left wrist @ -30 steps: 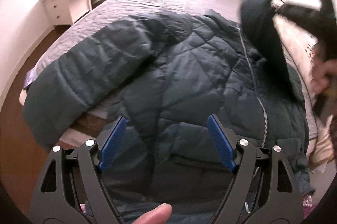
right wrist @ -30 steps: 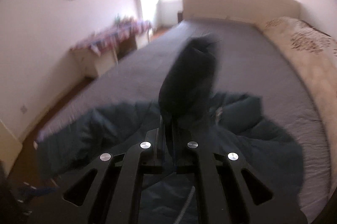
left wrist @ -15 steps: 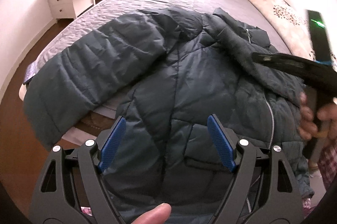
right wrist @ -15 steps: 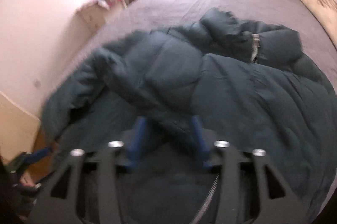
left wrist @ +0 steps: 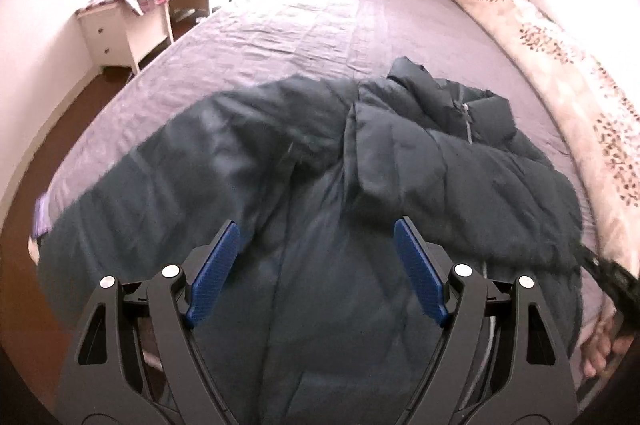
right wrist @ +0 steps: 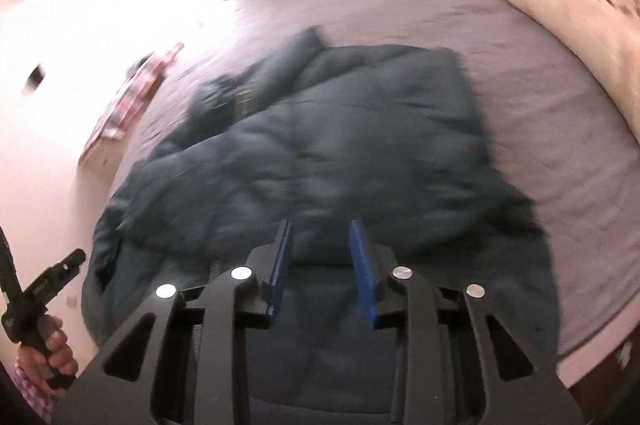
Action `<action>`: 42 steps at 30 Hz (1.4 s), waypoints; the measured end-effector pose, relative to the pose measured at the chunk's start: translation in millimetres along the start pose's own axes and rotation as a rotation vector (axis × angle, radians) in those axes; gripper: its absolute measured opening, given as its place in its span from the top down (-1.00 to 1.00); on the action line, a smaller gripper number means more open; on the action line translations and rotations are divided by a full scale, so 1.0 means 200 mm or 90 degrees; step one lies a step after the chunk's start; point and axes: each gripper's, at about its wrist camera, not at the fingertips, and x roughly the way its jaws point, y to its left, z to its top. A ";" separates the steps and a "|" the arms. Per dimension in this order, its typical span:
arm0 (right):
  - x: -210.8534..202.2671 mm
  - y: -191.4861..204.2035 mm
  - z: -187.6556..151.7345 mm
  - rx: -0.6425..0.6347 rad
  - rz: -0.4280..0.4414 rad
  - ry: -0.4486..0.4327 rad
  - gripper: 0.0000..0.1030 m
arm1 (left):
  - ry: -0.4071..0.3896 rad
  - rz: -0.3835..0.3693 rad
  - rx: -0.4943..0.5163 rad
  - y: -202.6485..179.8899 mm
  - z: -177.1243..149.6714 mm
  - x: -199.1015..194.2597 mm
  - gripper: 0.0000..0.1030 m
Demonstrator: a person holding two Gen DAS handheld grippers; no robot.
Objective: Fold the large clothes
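- On the bed (left wrist: 304,37), near its foot edge: dark quilted jacket (left wrist: 320,265) lies front-up, zipper closed, collar toward the headboard.
- Far left of the left wrist view: one sleeve (left wrist: 168,161) is spread out sideways, its cuff end reaching the bed's corner. Not yet folded in.
- Centre, left wrist view: left gripper (left wrist: 316,269) hovers above the jacket's lower body, blue pads (left wrist: 216,265) standing wide apart, nothing between them.
- Right of centre, same view: the other sleeve (left wrist: 384,145) lies folded across the chest, ending just beside the zipper. Judged: first fold done.
- Far right edge, same view: right gripper's black frame and the hand (left wrist: 600,349) holding it show at the jacket's side.
- Right wrist view, blurred: right gripper (right wrist: 322,265) sits over the jacket's near side. Its jaws have just been closing and now stand at a narrow gap. No cloth is seen pinched between the pads, so it is empty as far as the frame shows.
- Progress, judged: early. One sleeve in; remaining are the spread sleeve, then folding the body over, hem toward collar or side to side.
- Risk, judged: puffy fill may spring the folded sleeve back open.
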 end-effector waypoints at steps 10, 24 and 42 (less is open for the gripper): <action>0.21 -0.31 0.02 0.058 -0.092 0.037 0.49 | 0.091 0.069 0.072 -0.24 0.12 0.42 -0.53; 0.04 -0.09 -0.10 0.001 -0.071 0.037 0.51 | 0.058 0.011 0.053 -0.17 -0.06 0.19 -0.63; 0.06 0.34 -0.47 -0.158 -0.031 0.137 0.51 | 0.039 -0.099 -0.315 0.76 -0.62 -0.17 -0.63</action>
